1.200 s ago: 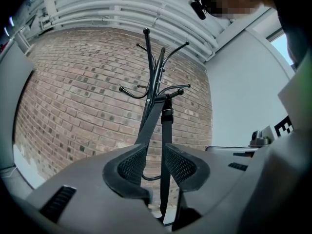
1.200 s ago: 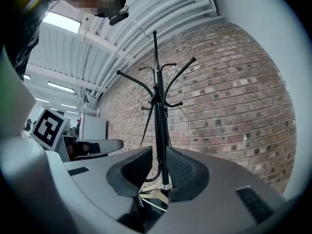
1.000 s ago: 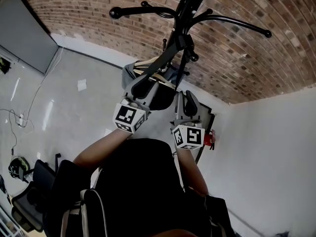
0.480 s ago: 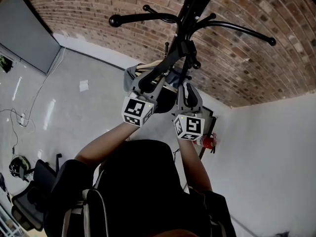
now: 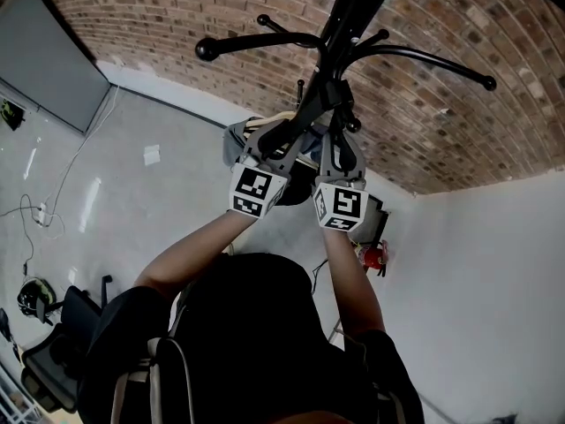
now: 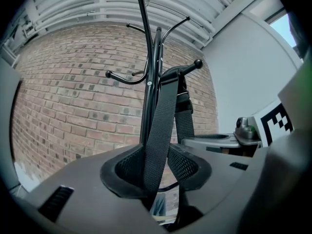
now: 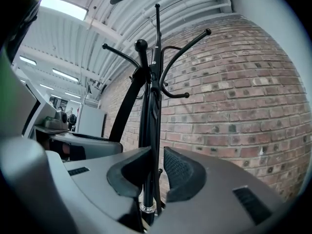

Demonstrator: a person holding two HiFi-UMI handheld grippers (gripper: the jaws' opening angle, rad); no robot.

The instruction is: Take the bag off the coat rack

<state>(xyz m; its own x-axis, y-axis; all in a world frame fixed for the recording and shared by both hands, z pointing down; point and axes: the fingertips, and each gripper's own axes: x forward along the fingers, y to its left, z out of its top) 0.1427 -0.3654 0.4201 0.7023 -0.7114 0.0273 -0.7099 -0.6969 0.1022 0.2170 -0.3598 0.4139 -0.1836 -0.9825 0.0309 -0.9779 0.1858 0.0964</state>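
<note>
1. Presently, note the bag (image 5: 235,138) hanging low against the coat rack (image 5: 340,25), behind both tools, by a strap (image 6: 163,116) looped over a hook (image 6: 180,71); not yet lifted off.
2. Find the left tongs (image 6: 157,165) opening, pads apart, with the strap running up between them but not pinched. Risks losing the webbing altogether: could slip out of the slot and swing back against the pole (image 6: 148,106).
3. Find the right tongs (image 7: 157,172) nearly together, only a thin slot left, with pole and the strap's other run lined up in it and no firm pinch to be seen. Risks closing on metal instead of webbing, or on nothing.
4. Could catch the loop on the knob (image 6: 198,63) at the hook's tip by pulling outward or down rather than up and over; might then rock or tip the whole rack.
5. Might drop the bag to the floor (image 5: 132,193) once clear of the hook, with neither pair clamped on the strap.
6. Could knock the two tools together, working so close beside each other.
</note>
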